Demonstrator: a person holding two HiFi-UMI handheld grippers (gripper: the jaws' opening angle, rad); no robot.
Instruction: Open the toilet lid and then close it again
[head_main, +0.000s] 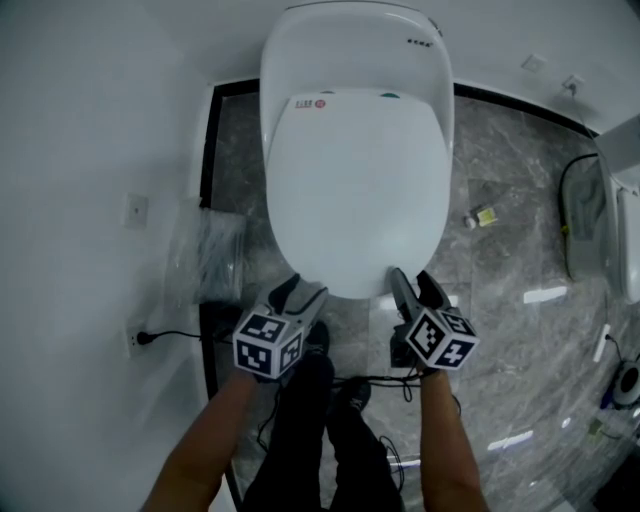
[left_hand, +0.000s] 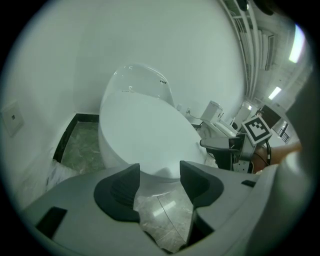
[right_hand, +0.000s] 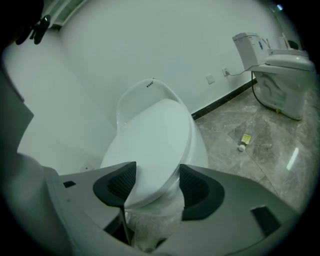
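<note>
Toilet lid is down, flat on the bowl, w/ its front edge right at my two tools. L gripper sits at the lid's front-left corner and R gripper at the front-right, one on each side of the nose of the lid.

L gripper view: jaws stand wide apart, the lid rim just ahead of the tips, marble floor showing thru the gap, nothing clamped. R gripper view: jaws also wide apart; the lid's front rim pokes in between the pads, but I see gaps on both sides, so no grip.

Both forearms reach fwd from the bottom of the head view, roughly parallel, grippers pitched down twd the lid, marker cubes facing up.
</note>
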